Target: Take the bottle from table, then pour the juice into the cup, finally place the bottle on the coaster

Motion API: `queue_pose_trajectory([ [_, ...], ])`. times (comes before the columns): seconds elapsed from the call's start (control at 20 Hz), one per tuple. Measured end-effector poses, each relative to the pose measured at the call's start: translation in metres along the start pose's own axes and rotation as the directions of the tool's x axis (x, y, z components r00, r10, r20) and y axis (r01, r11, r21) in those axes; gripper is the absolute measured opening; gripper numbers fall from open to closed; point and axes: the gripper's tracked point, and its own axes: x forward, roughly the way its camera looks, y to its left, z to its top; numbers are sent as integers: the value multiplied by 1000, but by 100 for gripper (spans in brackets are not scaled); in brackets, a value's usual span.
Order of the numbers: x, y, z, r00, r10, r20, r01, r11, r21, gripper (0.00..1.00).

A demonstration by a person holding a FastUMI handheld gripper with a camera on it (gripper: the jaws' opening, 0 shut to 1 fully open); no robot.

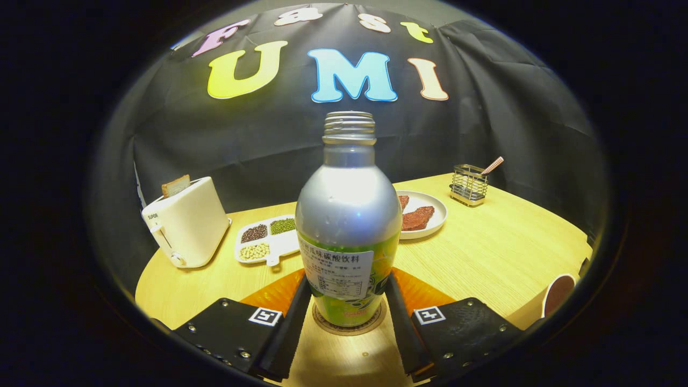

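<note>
An uncapped bottle [348,226] stands upright on a round coaster [349,324], the gripper [348,314] at its base with 1 finger on each side of the label. Both fingers appear to touch the bottle's lower walls, so the gripper reads as clasped on it, though how firmly cannot be told. The bottle's position on the coaster suggests the last step of the task is at hand or just finished, with letting go the likely next move (a judgement, not a thing seen). The low, level hold suits setting a tall bottle down without tipping it.

The cup [558,294] sits at 3 o'clock from the bottle, well apart, its contents too dim to make out. On the pale wooden table [500,252], a toaster [185,223] with a slice of bread stands at 10 o'clock, a divided tray of beans [267,240] beside it, a plate [424,215] at 1 o'clock, a wire holder [469,185] beyond. Black cloth walls the booth.
</note>
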Motion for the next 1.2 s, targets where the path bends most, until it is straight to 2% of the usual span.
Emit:
queue_pose_trajectory([
  [0.3, 9, 9, -14, 999, 27, -26, -28, 999, -39, 77],
  [0.55, 13, 10, -11, 1000, 20, -3, -20, 999, -47, 79],
  [0.95, 16, 12, -20, 999, 26, -33, -27, 998, -53, 80],
  [1.0, 16, 13, -21, 999, 23, -38, -25, 998, -52, 81],
  [1.05, 17, 11, -23, 999, 21, -48, -23, 998, -50, 91],
  [1.1, 16, 10, -25, 998, 20, -57, -23, 998, -50, 94],
  [1.2, 12, 10, -25, 997, 28, -67, -31, 998, -50, 95],
])
